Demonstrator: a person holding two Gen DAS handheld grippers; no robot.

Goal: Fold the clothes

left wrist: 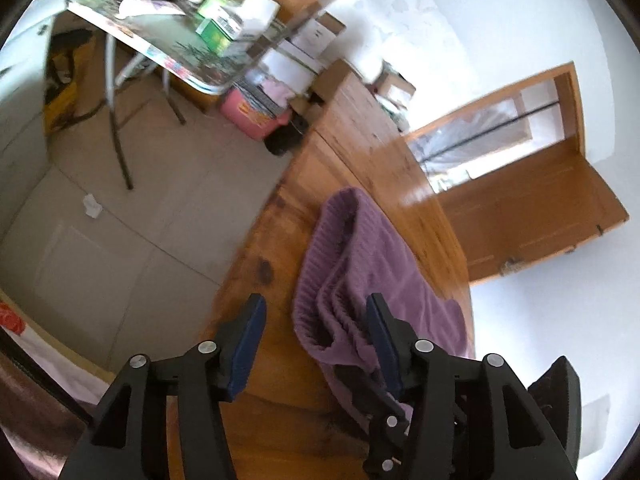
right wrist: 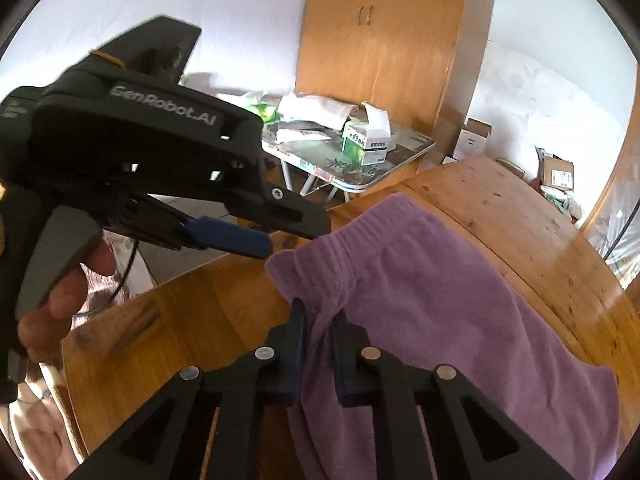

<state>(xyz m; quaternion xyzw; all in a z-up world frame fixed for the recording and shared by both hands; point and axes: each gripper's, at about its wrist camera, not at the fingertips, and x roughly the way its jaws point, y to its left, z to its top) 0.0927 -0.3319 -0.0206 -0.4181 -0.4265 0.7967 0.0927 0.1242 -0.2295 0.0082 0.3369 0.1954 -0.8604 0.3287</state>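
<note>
Right gripper, nearest the lens at 6 o'clock in its own view: jaws nearly together, pinching a fold of the purple shorts just below the elastic waistband. Fabric bunches between the blue pads.

Left gripper: jaws spread wide, nothing held. In its own view one blue pad stands over bare wood at 7 o'clock; the other sits against the gathered waistband edge at 5 o'clock. In the right view it hovers at 10 o'clock, a hand on its trigger.

Shorts lie flat on the round wooden table, legs running off toward 4 o'clock, near the table rim.

Beyond, at 12 o'clock: folding table with green boxes, then a wooden wardrobe.

Risks, judged: the right pinch looks shallow, so a pull may slip it or lift one layer only. With the left side loose, a one-handed drag would skew the fold or slide the shorts over the rim.
</note>
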